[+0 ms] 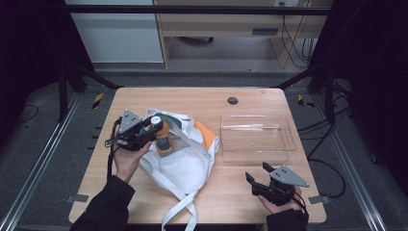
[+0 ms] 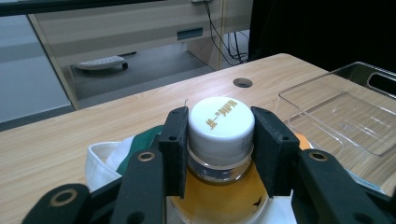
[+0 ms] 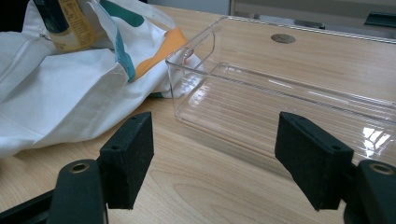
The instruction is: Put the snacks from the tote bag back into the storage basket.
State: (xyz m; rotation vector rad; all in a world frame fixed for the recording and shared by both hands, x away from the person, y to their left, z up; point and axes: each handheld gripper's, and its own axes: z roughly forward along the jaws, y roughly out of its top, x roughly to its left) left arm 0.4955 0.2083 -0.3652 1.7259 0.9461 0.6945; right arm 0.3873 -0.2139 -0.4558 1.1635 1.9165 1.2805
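Bottle (image 2: 219, 154): amber drink, white cap, upright over the white tote bag (image 1: 185, 166).
Left gripper (image 2: 220, 140): jaws clamped on the bottle's cap from both sides.
Right gripper (image 3: 215, 154): jaws wide apart, holding nothing, low over the wooden table (image 1: 231, 192).
Clear plastic tray (image 1: 257, 137): just right of the bag.

It looked like a lab or test room: the wooden counter (image 1: 240, 202) stood inside a dark metal frame (image 1: 192, 9), floor rails (image 1: 38, 163) ran alongside, and loose cables (image 1: 293, 43) hung by plain office furniture (image 1: 216, 24) behind.
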